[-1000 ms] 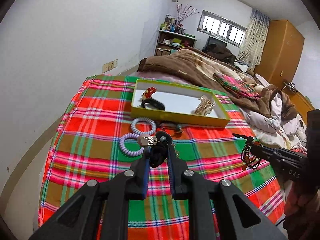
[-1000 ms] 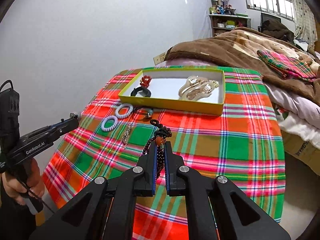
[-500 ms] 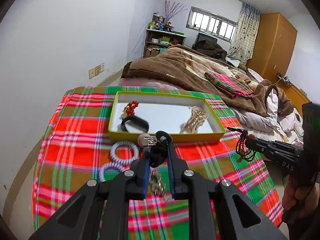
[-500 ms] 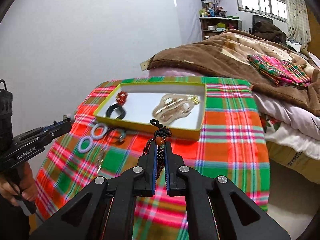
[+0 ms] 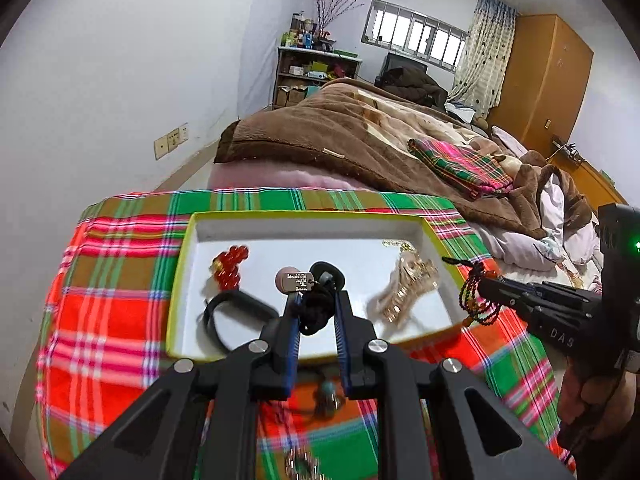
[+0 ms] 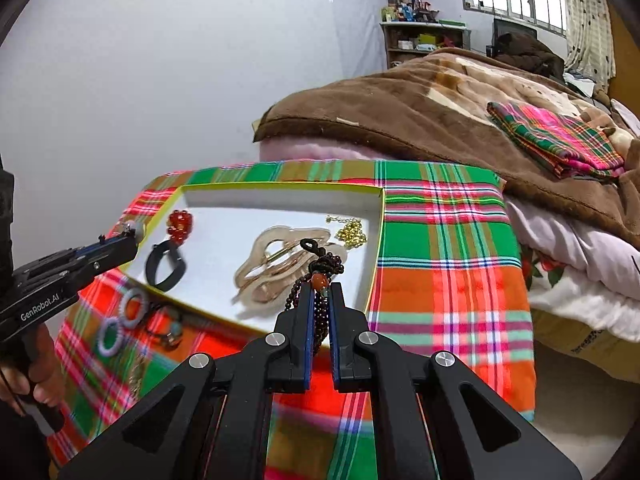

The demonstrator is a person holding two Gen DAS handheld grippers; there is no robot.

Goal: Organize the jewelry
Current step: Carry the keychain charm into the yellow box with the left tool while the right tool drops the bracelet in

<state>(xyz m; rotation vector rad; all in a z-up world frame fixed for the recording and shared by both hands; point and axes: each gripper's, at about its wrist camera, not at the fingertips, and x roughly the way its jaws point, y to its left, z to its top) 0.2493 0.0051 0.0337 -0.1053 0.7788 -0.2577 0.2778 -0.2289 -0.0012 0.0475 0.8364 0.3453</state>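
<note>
A yellow-rimmed tray (image 5: pixel 178 280) with a white floor lies on the plaid cloth. In it are a red bead piece (image 5: pixel 230 266), a black band (image 5: pixel 236 316), a gold hair claw (image 5: pixel 408 292) and a gold chain (image 6: pixel 352 234). My left gripper (image 5: pixel 318 304) hangs over the tray's near half, shut on a black cord necklace with a metal tag (image 5: pixel 298 281). My right gripper (image 6: pixel 322 292) is over the tray's near right corner, shut on a dark bead string with an orange bead (image 6: pixel 318 280). Each gripper also shows in the other's view.
Two pale spiral hair ties (image 6: pixel 134 304) and a cord pendant (image 6: pixel 172 332) lie on the plaid cloth (image 6: pixel 440 280) in front of the tray. Behind it are a brown blanket (image 5: pixel 340 140) and a folded plaid cloth (image 5: pixel 460 166). A white wall runs along the left.
Both grippers have moved forward from over the cloth to over the tray, each still holding its piece. The hair ties have passed below and behind the left gripper's fingers.
</note>
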